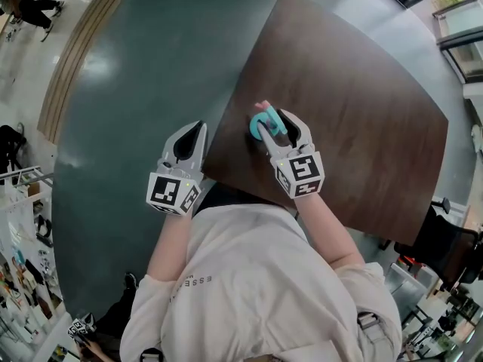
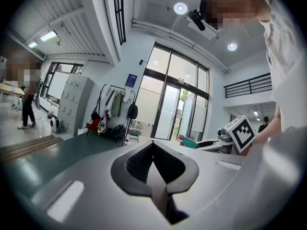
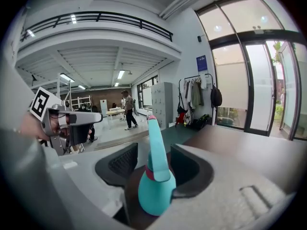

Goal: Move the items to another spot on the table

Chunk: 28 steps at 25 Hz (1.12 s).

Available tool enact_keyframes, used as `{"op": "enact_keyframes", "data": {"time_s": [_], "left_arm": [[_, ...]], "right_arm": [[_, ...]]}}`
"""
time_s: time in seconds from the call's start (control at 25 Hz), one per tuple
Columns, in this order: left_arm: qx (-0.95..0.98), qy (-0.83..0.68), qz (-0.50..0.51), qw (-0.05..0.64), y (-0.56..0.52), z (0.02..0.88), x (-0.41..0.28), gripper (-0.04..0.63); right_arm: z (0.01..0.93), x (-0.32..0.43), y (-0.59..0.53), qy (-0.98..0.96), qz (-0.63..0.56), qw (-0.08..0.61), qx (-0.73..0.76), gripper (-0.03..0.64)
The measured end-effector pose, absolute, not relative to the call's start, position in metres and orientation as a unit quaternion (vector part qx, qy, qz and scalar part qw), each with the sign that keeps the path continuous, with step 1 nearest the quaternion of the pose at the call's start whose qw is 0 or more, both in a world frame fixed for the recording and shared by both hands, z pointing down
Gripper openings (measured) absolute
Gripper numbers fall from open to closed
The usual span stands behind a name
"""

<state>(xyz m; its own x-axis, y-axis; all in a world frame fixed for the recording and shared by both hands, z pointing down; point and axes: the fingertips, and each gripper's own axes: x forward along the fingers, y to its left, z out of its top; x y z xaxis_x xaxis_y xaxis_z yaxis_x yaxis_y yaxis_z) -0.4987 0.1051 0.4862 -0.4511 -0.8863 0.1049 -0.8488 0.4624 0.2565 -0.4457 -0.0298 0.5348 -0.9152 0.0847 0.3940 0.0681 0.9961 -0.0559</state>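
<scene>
Left gripper point(image 1: 195, 130): jaws pressed together at the tips, nothing between them, held out past the left edge of the table point(image 1: 362, 127) over the green floor point(image 1: 136, 89). The teal long-necked toy point(image 3: 156, 193) stands upright on the table near that left edge, toward the near corner, between the spread jaws of the right gripper point(image 1: 272, 121), which do not pinch it. Risk noted: the toy is tall on a rounded base, so a pad catching its neck or body, or one jaw reaching it before the other, would likely tip it. So close to the edge, it could then roll off onto the floor. The head view alone fixes the toy's place on the table. The right gripper view alone shows its pink band and the gap to the left pad; contact with the right pad I cannot settle. The left gripper view confirms that gripper empty.
</scene>
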Motion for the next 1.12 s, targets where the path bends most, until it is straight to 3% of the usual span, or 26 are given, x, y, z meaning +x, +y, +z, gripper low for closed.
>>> {"op": "enact_keyframes", "data": {"time_s": [0.16, 0.8, 1.12], "left_arm": [[0.525, -0.840, -0.081, 0.112, 0.099, 0.489, -0.502, 0.009], [0.605, -0.785, -0.070, 0.114, 0.074, 0.450, -0.504, 0.009], [0.674, -0.730, -0.055, 0.099, 0.028, 0.438, -0.443, 0.009]], "right_arm": [[0.538, -0.443, -0.038, -0.980, 0.016, 0.198, -0.016, 0.138], [0.492, -0.422, -0.051, -0.985, 0.032, 0.160, 0.062, 0.132], [0.473, -0.349, -0.079, -0.980, 0.049, 0.137, 0.134, 0.132]]}}
